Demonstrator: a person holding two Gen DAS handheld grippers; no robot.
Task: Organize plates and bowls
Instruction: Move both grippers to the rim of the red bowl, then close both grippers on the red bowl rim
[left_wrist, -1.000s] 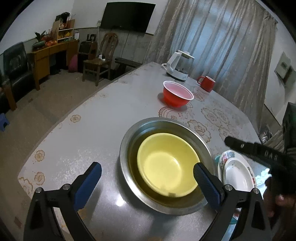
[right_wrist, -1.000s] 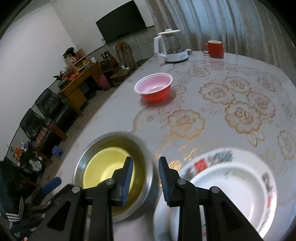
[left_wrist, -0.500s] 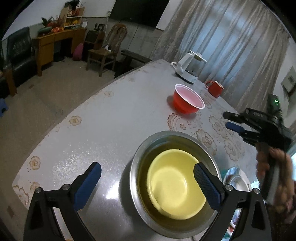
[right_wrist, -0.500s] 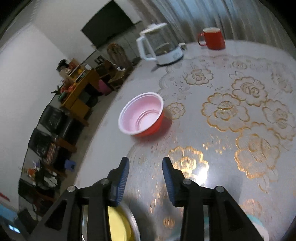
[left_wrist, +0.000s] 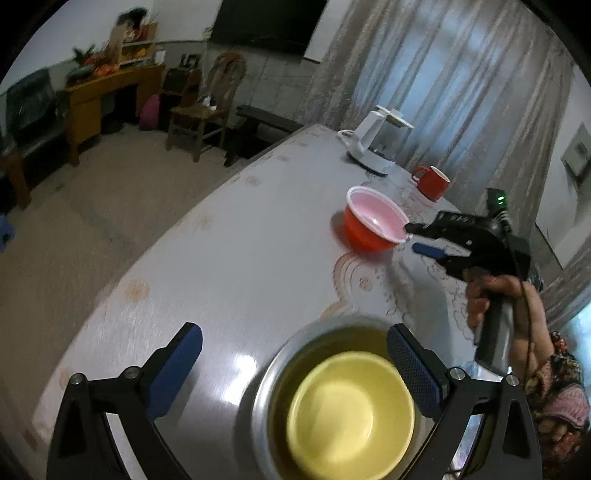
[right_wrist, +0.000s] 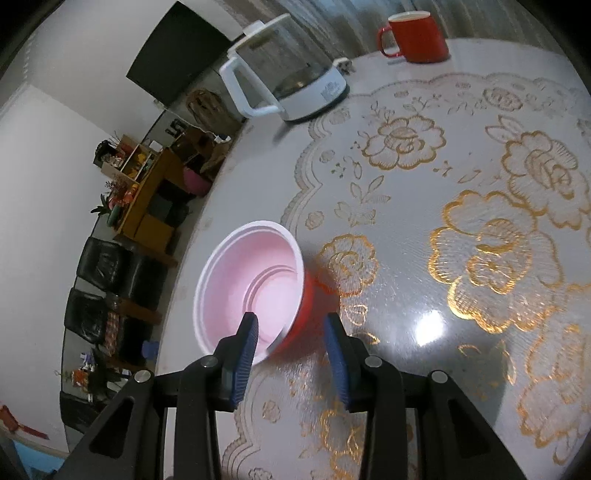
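Two grippers are held apart-jawed and empty: the right gripper (right_wrist: 291, 332) straddles the red bowl's (right_wrist: 255, 284) rim, the left gripper (left_wrist: 295, 354) above the yellow bowl (left_wrist: 351, 410).

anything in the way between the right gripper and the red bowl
Nothing visible. The right gripper is right at the red bowl, its near rim between the open fingers, one finger over the inside and one outside the wall. The kettle and red mug stand well beyond it.
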